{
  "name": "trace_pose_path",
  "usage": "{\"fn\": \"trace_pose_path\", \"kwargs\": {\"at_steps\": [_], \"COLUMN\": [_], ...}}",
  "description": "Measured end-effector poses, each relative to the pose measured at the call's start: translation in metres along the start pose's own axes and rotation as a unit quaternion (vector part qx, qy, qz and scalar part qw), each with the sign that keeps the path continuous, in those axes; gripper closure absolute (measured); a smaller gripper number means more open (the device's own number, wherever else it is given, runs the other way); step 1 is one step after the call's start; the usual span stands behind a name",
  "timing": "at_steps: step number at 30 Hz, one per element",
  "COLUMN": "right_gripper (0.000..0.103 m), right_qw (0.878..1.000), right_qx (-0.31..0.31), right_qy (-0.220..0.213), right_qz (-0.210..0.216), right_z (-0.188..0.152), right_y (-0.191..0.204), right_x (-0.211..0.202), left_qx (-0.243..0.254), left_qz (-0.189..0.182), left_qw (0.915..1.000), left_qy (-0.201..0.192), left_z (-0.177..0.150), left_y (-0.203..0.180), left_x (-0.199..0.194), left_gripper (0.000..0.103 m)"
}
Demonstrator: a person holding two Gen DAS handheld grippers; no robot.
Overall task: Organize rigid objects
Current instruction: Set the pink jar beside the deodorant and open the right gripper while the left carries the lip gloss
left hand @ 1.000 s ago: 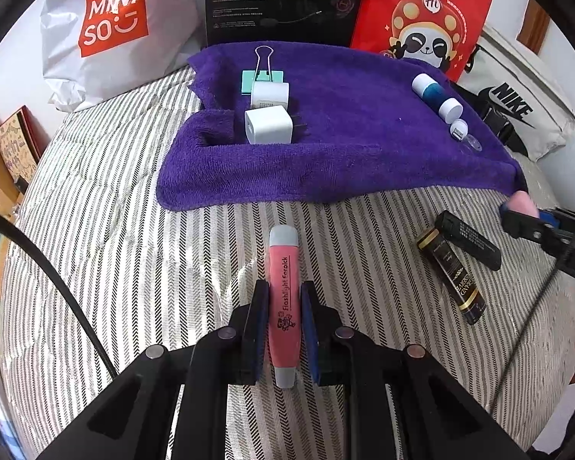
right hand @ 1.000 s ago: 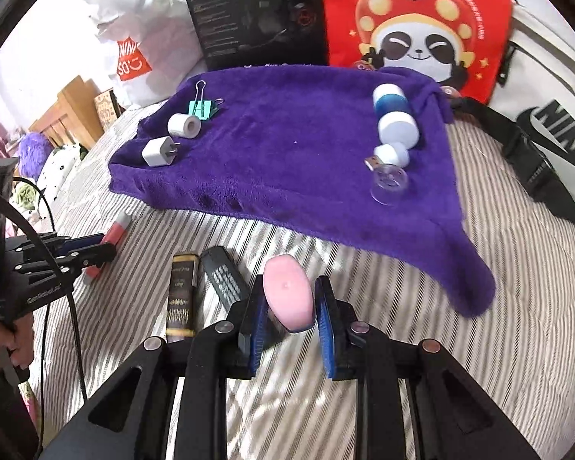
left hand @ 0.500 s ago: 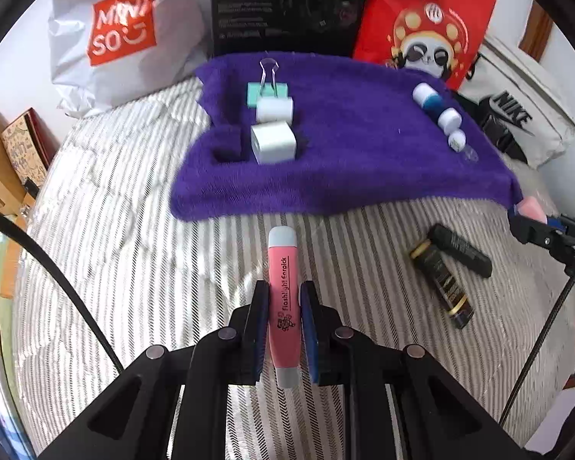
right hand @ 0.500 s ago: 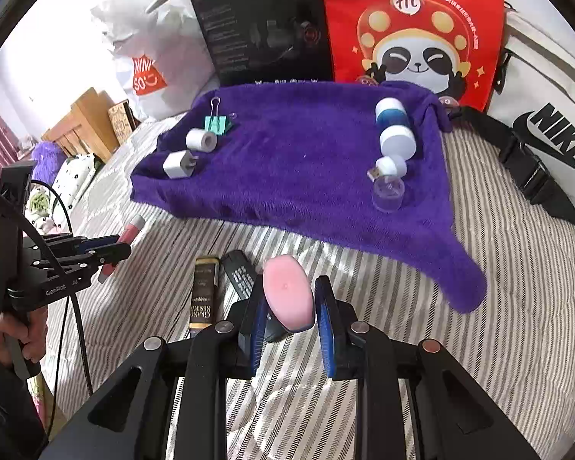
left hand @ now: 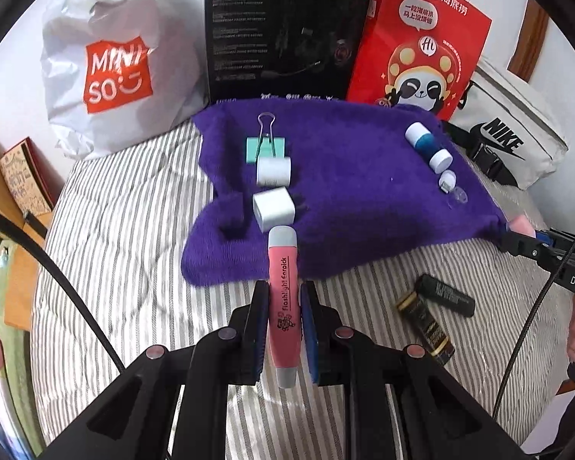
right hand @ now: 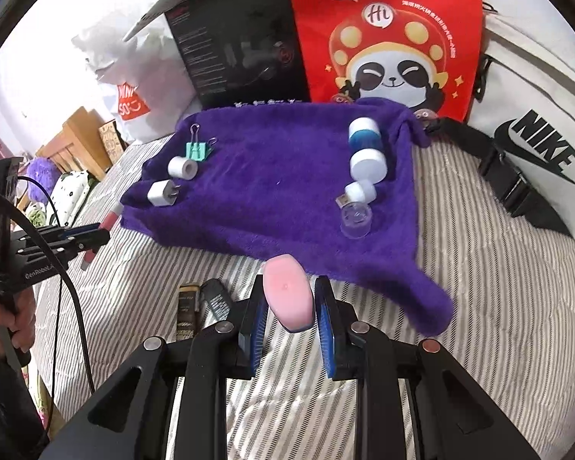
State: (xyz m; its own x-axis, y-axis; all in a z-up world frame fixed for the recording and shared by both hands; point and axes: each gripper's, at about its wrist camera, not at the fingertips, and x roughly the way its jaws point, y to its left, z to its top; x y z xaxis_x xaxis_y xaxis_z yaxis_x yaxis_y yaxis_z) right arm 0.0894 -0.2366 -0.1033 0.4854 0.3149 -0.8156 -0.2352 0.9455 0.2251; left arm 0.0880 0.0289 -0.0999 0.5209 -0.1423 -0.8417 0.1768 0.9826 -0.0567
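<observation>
Purple towel [left hand: 349, 199] is spread ahead of both grippers on the striped bedding [left hand: 126, 230]. Pink flashlight earpick [left hand: 283, 299] is clamped in left gripper [left hand: 283, 326], tip over the towel's near edge. Pink oval object [right hand: 287, 291] is pinched by right gripper [right hand: 287, 318].

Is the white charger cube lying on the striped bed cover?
No, the white charger cube lies on the purple towel, below the white roll.

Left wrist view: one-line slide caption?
Left gripper shut on pink flashlight earpick, held above striped bedding near the purple towel.
</observation>
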Motion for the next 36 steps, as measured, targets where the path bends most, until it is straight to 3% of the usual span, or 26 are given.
{"fn": "trace_pose_path", "kwargs": {"at_steps": [11,20,36], "right_gripper": [0.079,0.079,0.079], "right_qw": [1.0,0.999,0.997], "right_qx": [-0.007,-0.018,-0.038], "right_qy": [-0.004,-0.025,0.016], "right_qz": [-0.013,-0.022,-0.061], "right_z": [0.034,0.079,0.133], "right_y": [-0.005,-0.005,-0.003], "right_x": [0.015,0.06,0.141], "left_qx": [0.007,0.002,-0.013], "left_qz": [-0.006,-0.006,-0.033], "left_qw": [0.9999,1.0,0.9994], "left_qy": [-0.005,-0.003,-0.001], "left_z": [0.029,0.041,0.058], "left_y": [0.002,0.013,0.016], "left_x": [0.012,0.02,0.042], "left_gripper": [0.087,0.087,0.087]}}
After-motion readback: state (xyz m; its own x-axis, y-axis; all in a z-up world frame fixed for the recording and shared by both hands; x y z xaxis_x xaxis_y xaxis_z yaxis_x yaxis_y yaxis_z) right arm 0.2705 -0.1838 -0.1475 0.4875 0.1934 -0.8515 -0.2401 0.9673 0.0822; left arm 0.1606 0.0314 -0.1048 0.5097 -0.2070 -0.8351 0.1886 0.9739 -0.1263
